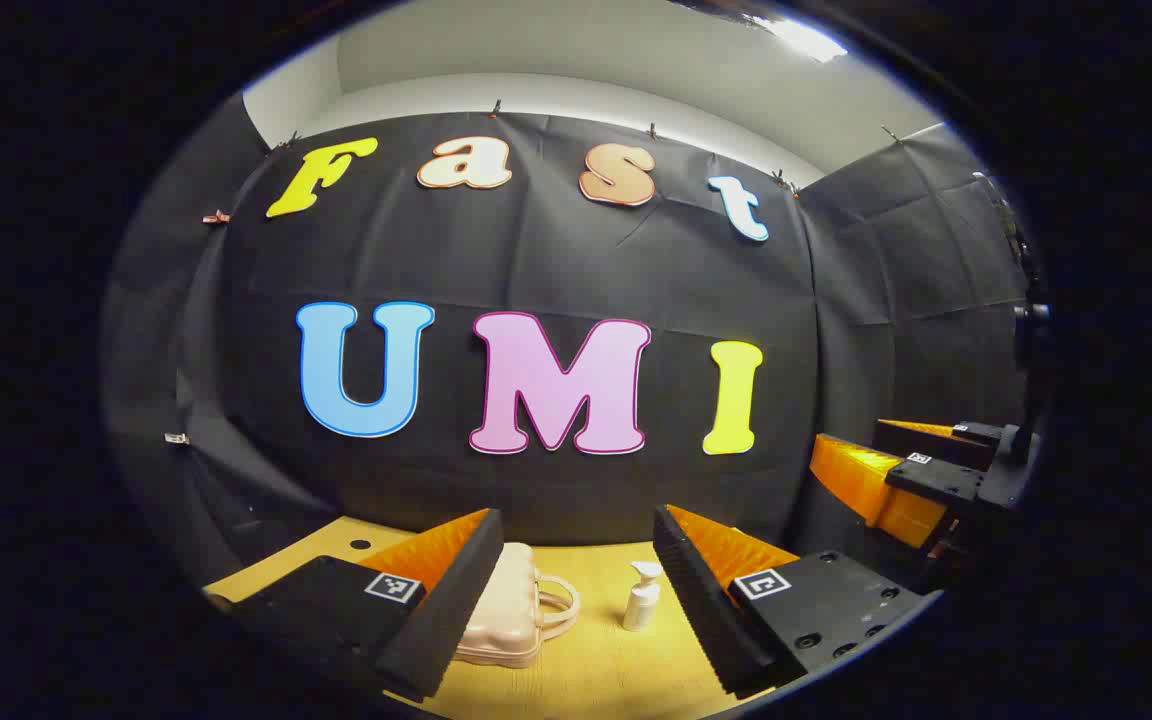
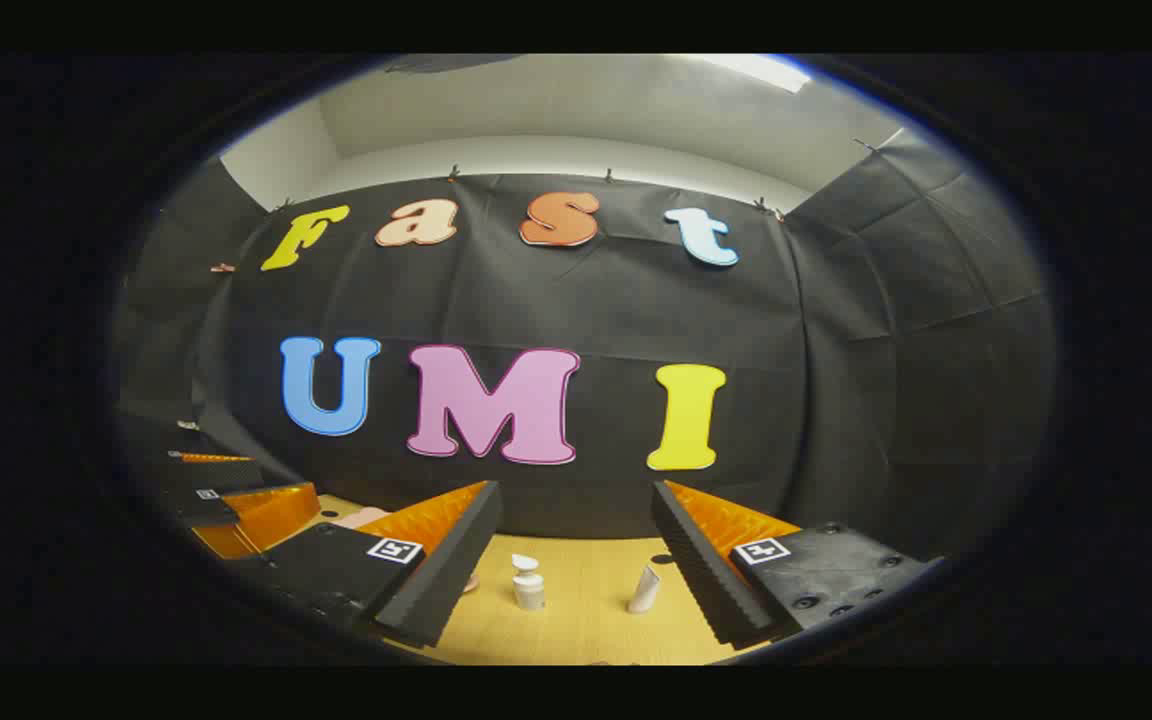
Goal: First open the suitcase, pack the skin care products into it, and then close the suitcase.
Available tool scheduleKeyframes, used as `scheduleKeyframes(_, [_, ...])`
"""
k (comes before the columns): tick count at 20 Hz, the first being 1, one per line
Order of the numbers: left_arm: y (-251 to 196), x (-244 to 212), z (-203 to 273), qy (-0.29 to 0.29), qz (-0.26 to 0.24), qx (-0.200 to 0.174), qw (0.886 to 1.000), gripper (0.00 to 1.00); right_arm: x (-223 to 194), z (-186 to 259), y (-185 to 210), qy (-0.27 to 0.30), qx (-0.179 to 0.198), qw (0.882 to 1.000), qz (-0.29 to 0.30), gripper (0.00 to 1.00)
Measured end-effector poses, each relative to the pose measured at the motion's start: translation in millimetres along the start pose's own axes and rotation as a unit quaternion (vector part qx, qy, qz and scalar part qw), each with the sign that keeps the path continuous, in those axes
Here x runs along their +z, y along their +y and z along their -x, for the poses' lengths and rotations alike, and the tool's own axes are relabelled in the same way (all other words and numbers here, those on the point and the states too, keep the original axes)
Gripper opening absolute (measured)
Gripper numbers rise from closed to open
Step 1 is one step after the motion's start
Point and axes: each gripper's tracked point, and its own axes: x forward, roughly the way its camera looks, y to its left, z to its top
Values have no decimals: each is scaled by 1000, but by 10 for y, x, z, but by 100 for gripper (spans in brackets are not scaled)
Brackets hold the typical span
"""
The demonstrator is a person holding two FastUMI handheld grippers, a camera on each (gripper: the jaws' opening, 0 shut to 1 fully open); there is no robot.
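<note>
Left gripper view, closed suitcase (image 1: 506,610), pump bottle (image 1: 642,598) beside it, both tongs wide open, empty.

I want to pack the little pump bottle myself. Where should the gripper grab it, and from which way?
Probably around the bottle's round body, below the pump head, coming in level from the front. It stands upright on the table, apart from the suitcase, so there is room either side for the fingers. The pump top is narrow and lopsided, likely a poor hold.
</note>
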Motion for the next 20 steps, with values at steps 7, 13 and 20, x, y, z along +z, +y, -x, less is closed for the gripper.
scheduleKeyframes(7, [46,-27,-36,-1,-4,4,1000,98,55,13,19,-10,8,1000,12,96])
scheduleKeyframes(13, [25,-163,-82,19,-24,0,1000,98,62,50,69,-15,28,999,8,96])
scheduleKeyframes(20, [-40,-227,-204,28,-25,2,999,98,-2,45,-7,-11,32,999,20,97])
